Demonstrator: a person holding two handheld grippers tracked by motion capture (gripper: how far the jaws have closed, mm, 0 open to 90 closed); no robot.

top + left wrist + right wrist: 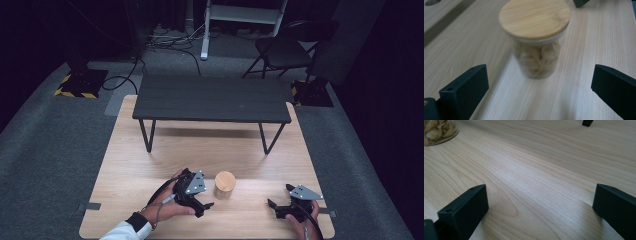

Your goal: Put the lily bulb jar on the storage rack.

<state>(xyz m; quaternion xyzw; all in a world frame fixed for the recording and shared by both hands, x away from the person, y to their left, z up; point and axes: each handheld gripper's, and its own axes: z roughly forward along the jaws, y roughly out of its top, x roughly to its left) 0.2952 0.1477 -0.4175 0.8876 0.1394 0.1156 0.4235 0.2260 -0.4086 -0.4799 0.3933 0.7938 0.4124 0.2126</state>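
- Black jaws of the left gripper [537, 95] stand wide apart at the bottom of the left gripper view, with nothing between them but bare wood.
- Just ahead of that gap stands a glass jar [535, 47], upright on the table, not touched by either jaw.
- Its round wooden lid [534, 18] sits flat on top; pale, curled pieces fill the glass below, too blurred to name.
- From the high view, the left gripper [202, 200] sits in a hand just beside the jar [224, 184], a white sleeve [122, 231] showing at the bottom edge.
- Well apart from the jar, the right gripper [281, 197] rests low near the table's right front corner, its jaws also spread open and empty.
- Seen from the right gripper view, those jaws [539, 212] frame plain wood grain, with the base of the jar [439, 131] at the upper left corner.
- Both tools work on a light wooden table [210, 150].
- Farther back on it stands a small dark bench [212, 97]; beyond, a folding chair [282, 50] sits on grey carpet.
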